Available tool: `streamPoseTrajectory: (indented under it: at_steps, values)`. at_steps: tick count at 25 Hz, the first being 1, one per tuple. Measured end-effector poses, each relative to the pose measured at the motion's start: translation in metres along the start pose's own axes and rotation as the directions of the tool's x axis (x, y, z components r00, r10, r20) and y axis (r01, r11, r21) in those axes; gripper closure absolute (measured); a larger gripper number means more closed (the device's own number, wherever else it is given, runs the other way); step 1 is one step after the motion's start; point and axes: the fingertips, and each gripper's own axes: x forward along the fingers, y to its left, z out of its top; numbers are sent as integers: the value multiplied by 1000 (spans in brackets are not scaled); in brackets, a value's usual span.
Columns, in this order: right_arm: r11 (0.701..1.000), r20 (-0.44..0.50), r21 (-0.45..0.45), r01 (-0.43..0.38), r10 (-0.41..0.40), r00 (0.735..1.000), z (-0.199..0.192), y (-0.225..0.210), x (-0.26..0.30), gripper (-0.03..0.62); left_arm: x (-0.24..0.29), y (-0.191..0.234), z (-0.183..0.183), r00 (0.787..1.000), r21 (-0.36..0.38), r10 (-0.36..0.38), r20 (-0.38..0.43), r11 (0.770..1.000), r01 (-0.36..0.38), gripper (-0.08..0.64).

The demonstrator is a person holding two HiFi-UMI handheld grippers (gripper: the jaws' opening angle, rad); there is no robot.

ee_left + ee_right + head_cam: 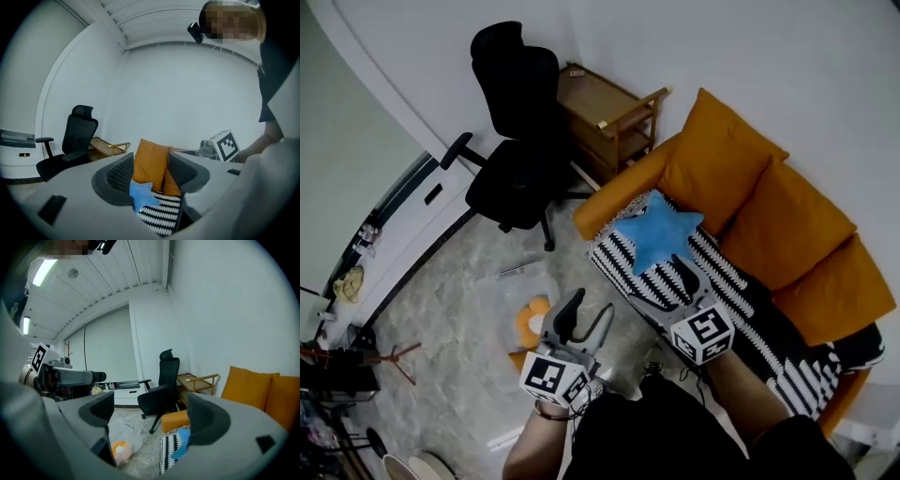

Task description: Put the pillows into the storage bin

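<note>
Even, bright indoor light; a ceiling light strip (44,270) glows at upper left of the right gripper view. Both gripper views curve strongly, with dark vignetted corners.

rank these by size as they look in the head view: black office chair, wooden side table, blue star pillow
1. black office chair
2. wooden side table
3. blue star pillow, nearer the camera yet still the smallest

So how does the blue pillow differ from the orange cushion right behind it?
The blue pillow is star-shaped, the orange cushion rectangular. The blue pillow is smaller than the orange cushion. The blue pillow lies flat on the striped throw; the orange cushion stands upright behind it. Both sit on the sofa.
</note>
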Motion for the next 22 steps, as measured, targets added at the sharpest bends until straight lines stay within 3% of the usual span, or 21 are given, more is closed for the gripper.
streamPoseTrajectory:
  at_steps: [10, 17, 22]
  values:
    - [980, -73, 85, 177, -171, 982, -41, -67, -24, 100, 71, -17, -15, 985, -19, -164, -56, 986, 163, 339]
    - [955, -137, 70, 287, -276, 951, -55, -90, -9, 97, 106, 0, -28, 956, -12, -284, -78, 959, 284, 339]
    - [946, -183, 20, 325, -316, 931, -64, -95, 9, 94, 128, 12, -48, 929, -58, -357, -100, 934, 352, 339]
